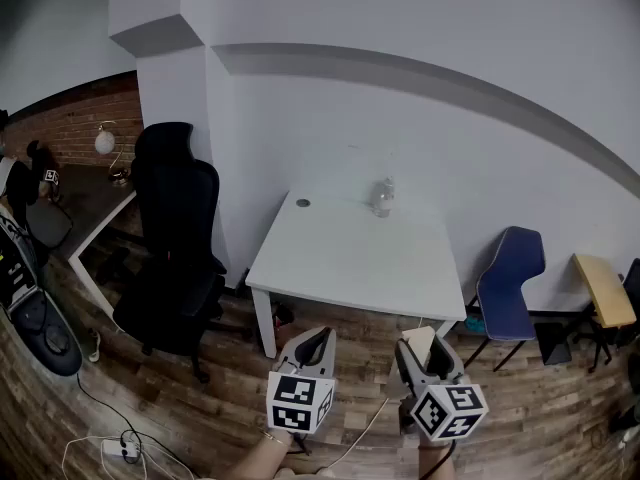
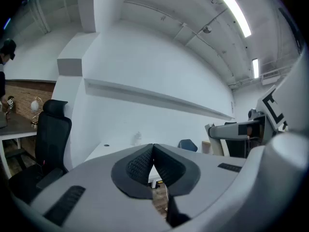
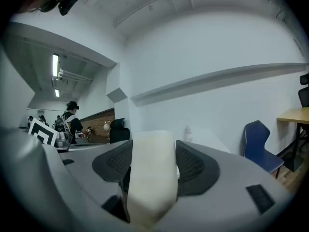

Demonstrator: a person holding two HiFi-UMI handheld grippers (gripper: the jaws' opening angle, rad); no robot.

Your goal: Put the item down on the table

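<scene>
- Right gripper [image 3: 153,153]: jaws clamped on a cream block [image 3: 149,187], lower centre-right of the head view, in the air short of the white table [image 1: 350,263].
- Left gripper [image 2: 153,149]: jaws pressed together, nothing between them.
- Clear bottle [image 1: 382,197]: standing at the table's far edge.

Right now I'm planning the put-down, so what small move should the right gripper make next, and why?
Probably carry the right gripper forward toward the white table. Its jaws clamp the cream item, but it hangs over the wooden floor, short of the table's near edge; the top in front of the bottle looks free.
</scene>
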